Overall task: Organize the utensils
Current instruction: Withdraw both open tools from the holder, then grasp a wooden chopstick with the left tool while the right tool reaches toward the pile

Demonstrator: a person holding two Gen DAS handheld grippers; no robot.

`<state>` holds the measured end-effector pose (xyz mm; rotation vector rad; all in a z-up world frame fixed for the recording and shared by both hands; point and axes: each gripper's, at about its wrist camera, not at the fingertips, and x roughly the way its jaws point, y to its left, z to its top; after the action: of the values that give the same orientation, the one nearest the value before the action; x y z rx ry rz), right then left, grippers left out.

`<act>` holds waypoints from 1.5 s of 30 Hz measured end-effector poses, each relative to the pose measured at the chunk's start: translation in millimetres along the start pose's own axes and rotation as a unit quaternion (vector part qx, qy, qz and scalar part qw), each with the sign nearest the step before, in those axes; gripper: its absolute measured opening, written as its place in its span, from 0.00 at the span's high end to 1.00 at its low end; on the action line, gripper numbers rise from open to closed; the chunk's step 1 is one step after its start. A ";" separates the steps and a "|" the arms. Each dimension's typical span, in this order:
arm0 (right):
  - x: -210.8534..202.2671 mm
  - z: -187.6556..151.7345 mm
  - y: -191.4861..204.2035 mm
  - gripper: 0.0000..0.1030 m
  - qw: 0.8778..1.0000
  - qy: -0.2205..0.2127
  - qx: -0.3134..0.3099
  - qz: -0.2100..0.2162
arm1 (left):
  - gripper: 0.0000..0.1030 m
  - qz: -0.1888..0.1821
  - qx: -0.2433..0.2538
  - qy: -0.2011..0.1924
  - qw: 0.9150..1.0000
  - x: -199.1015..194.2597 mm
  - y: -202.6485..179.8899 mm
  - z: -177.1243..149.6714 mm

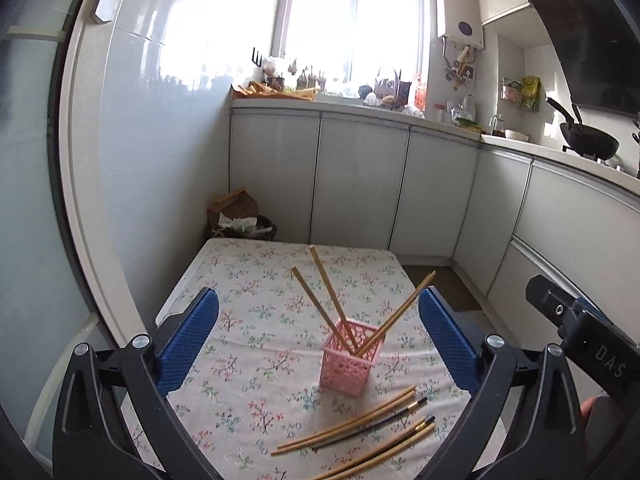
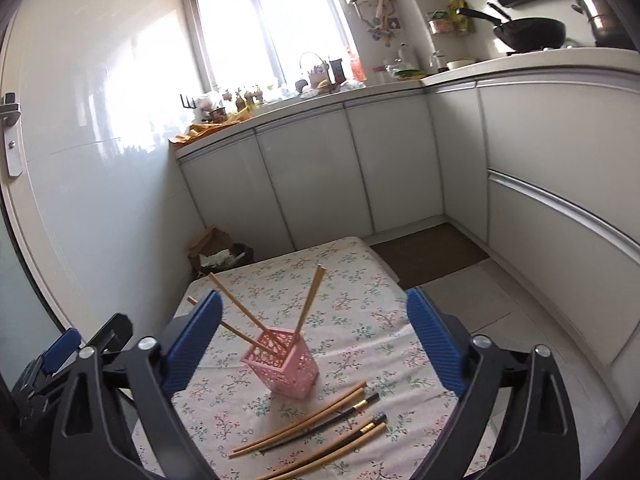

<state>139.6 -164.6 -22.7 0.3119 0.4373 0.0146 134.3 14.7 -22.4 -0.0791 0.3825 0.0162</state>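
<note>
On the floral cloth (image 1: 248,288) a pink basket (image 1: 345,356) stands upright, with three chopsticks (image 1: 332,300) leaning out of it at different angles. Just in front of it, nearer the cameras, the loose chopsticks (image 1: 360,428) lie in a rough fan — pale wooden ones mixed with dark ones with gold bands. Both grippers are held above the near edge: the left gripper (image 1: 318,340) and the right gripper (image 2: 316,344) are each spread wide and empty.

The step in hand is judged to be the next pick from the loose pile. One stick should be singled out — the outermost is best, since the others lie touching. It should be pinched near its thick end, so that the tip can be tilted down into the basket. The basket looks light and its sticks lean outward; a side knock could tip it, so entry is best made from above.
</note>
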 end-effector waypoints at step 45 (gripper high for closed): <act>3.2 -166.7 -158.0 0.06 0.963 0.242 0.110 -0.054 | 0.09 -0.133 0.233 0.358 0.894 100.5 -97.5 -131.9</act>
<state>64.3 -265.8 -214.7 0.5057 0.9450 -0.0668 181.4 -92.9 -174.7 0.3519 1.1029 -0.3867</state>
